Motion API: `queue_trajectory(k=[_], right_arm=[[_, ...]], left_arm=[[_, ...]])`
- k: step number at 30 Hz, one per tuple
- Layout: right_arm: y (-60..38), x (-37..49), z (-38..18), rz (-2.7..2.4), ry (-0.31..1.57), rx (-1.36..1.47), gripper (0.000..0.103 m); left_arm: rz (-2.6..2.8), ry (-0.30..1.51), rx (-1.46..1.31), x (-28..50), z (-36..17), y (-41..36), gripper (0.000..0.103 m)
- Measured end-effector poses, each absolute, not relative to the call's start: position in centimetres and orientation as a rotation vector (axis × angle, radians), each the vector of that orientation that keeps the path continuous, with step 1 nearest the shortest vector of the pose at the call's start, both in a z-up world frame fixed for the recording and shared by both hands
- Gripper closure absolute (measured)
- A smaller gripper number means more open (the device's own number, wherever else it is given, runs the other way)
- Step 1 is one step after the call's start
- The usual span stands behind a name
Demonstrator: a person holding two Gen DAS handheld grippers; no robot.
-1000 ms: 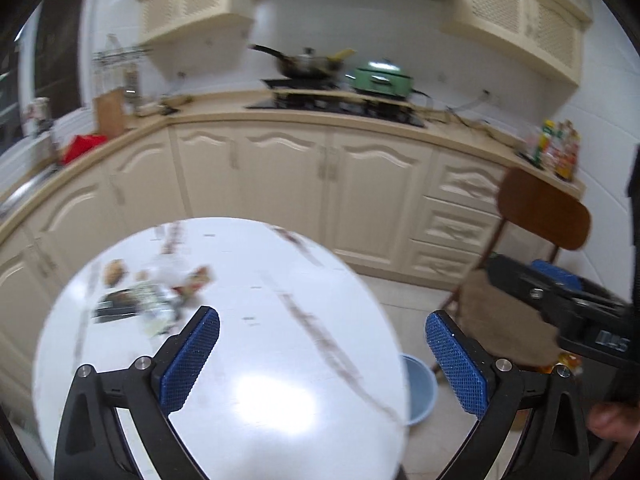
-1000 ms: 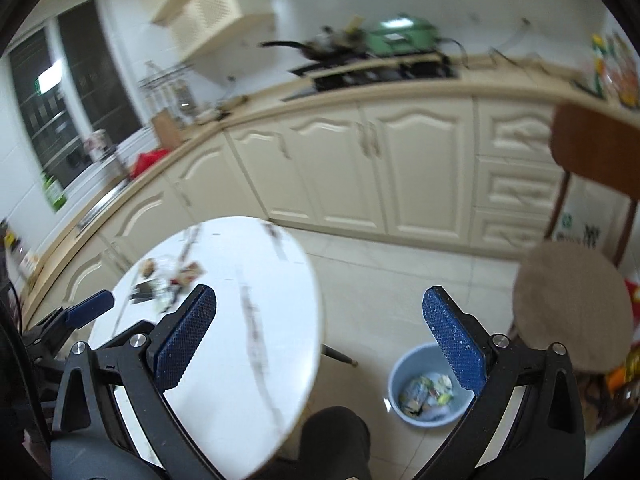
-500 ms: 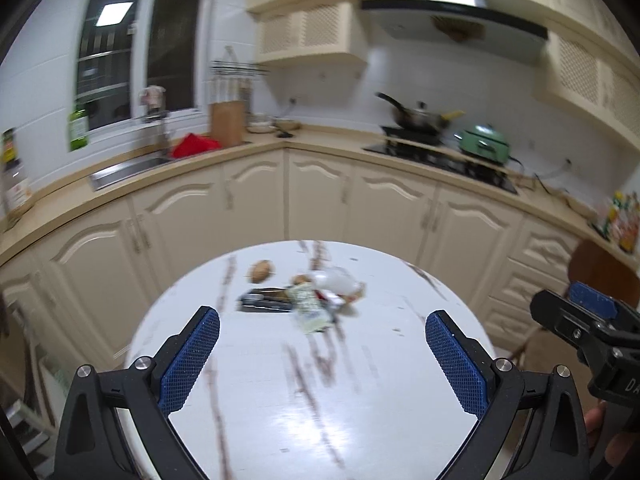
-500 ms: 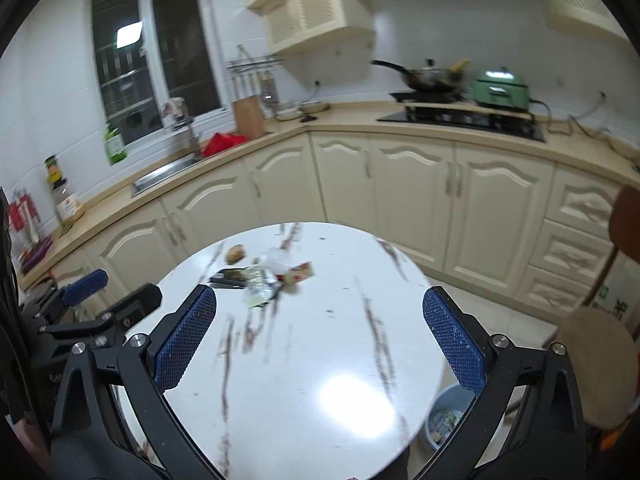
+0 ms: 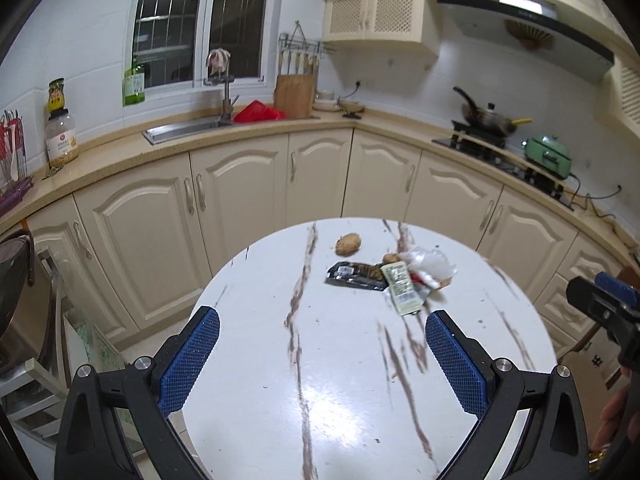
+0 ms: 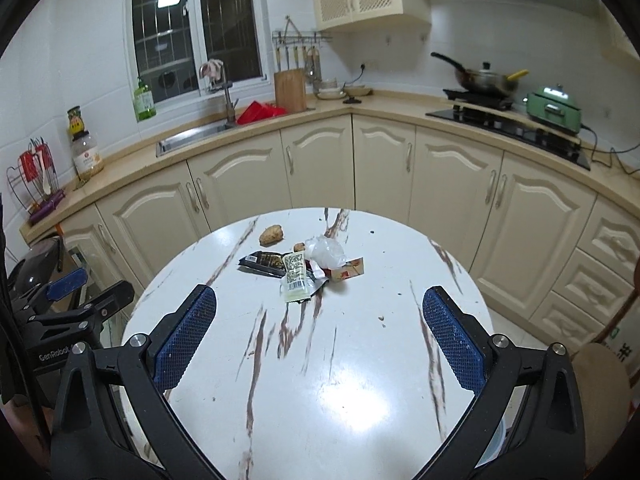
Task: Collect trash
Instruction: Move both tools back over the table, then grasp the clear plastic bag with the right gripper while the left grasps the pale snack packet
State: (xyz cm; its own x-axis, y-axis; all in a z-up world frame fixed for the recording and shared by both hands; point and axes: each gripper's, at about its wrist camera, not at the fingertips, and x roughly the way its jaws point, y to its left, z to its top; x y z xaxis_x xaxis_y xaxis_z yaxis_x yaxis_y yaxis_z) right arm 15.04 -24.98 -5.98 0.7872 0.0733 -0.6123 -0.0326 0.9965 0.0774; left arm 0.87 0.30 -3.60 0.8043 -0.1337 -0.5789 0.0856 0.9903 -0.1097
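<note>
A pile of trash lies on the far half of the round white marble table (image 5: pixel 348 380) (image 6: pixel 360 360): a black wrapper (image 5: pixel 354 275) (image 6: pixel 262 261), a pale green sachet (image 5: pixel 402 288) (image 6: pixel 295 271), a crumpled clear plastic bag (image 5: pixel 430 263) (image 6: pixel 326 251), a red-orange wrapper (image 6: pixel 349 271) and a brown lump (image 5: pixel 348 243) (image 6: pixel 272 235). My left gripper (image 5: pixel 320 356) is open and empty above the table's near side. My right gripper (image 6: pixel 319 338) is open and empty, also short of the pile.
Cream kitchen cabinets curve behind the table, with a sink (image 5: pixel 184 130), a knife block (image 5: pixel 294 94), a stove with a pan (image 5: pixel 486 118) and a green pot (image 6: pixel 554 110). A chair seat (image 6: pixel 600 376) stands at the right. The rim of a blue bin (image 6: pixel 494 444) peeks below the table's right edge.
Both grippers have swung left, away from the chair and the blue bin, and now face the table and the trash pile. Both stayed open.
</note>
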Motion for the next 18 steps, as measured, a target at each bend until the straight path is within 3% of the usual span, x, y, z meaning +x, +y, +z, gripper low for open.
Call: queue_trajectory(k=[18], right_arm=[[-25.9, 29.8, -15.6, 0.071, 0.887, 0.017, 0.000]], left_arm=[[-0.200, 0.783, 0.071, 23.6, -9.6, -2.9, 0.001]])
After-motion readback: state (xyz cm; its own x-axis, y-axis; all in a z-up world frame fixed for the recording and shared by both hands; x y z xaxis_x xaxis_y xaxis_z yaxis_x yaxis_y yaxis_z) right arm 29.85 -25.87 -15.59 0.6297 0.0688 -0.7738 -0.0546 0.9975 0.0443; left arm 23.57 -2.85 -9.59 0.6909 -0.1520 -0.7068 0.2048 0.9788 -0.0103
